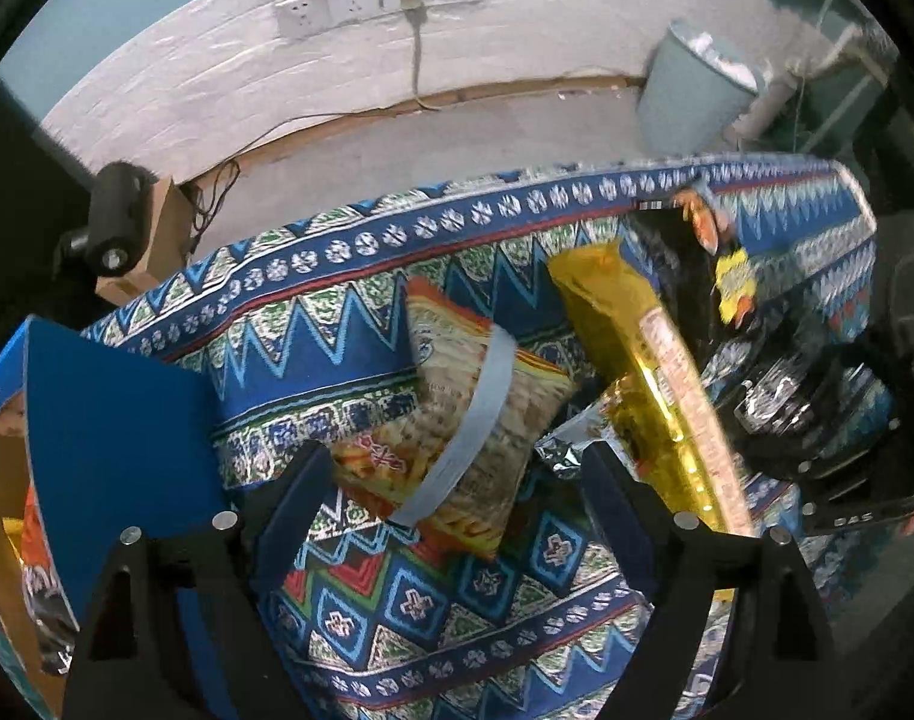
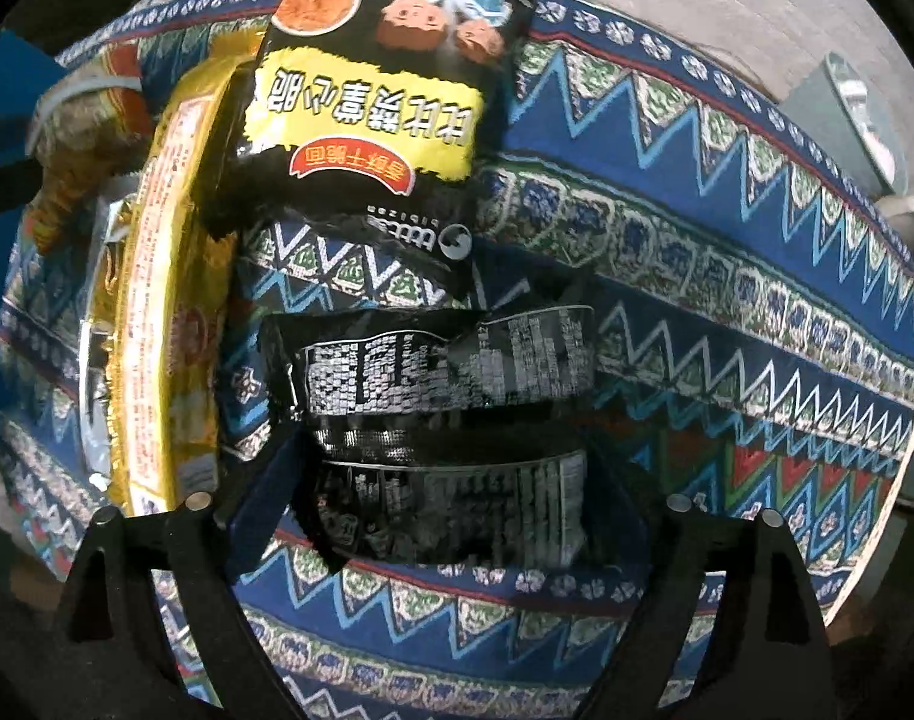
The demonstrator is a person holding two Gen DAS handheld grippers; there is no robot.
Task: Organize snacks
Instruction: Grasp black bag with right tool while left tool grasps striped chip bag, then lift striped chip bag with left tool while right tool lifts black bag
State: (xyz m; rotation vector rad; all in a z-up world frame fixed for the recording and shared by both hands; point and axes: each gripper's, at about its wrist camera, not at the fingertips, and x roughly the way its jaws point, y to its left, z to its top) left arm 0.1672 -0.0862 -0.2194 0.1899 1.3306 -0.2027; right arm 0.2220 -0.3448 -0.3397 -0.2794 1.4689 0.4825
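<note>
On the patterned cloth [image 1: 348,324] we log four snack items. Left wrist view: the left gripper [image 1: 457,480] hangs with jaws spread wide, gripping nothing; between its fingers lies a noodle snack bag [image 1: 457,420] crossed by a grey band [image 1: 463,438]. At 2 o'clock from that bag a gold packet [image 1: 637,348] stands tilted, touching it. A blue carton [image 1: 114,420] sits at 9 o'clock, open side toward the edge of view. Right wrist view: the right gripper [image 2: 444,516] also has its jaws wide; a black packet [image 2: 450,480] with white print sits between the fingers, and we cannot tell whether the pads touch it. At 12 o'clock from it lies a black-and-yellow bag [image 2: 372,114], label upside down, with the gold packet at 9 o'clock.
</note>
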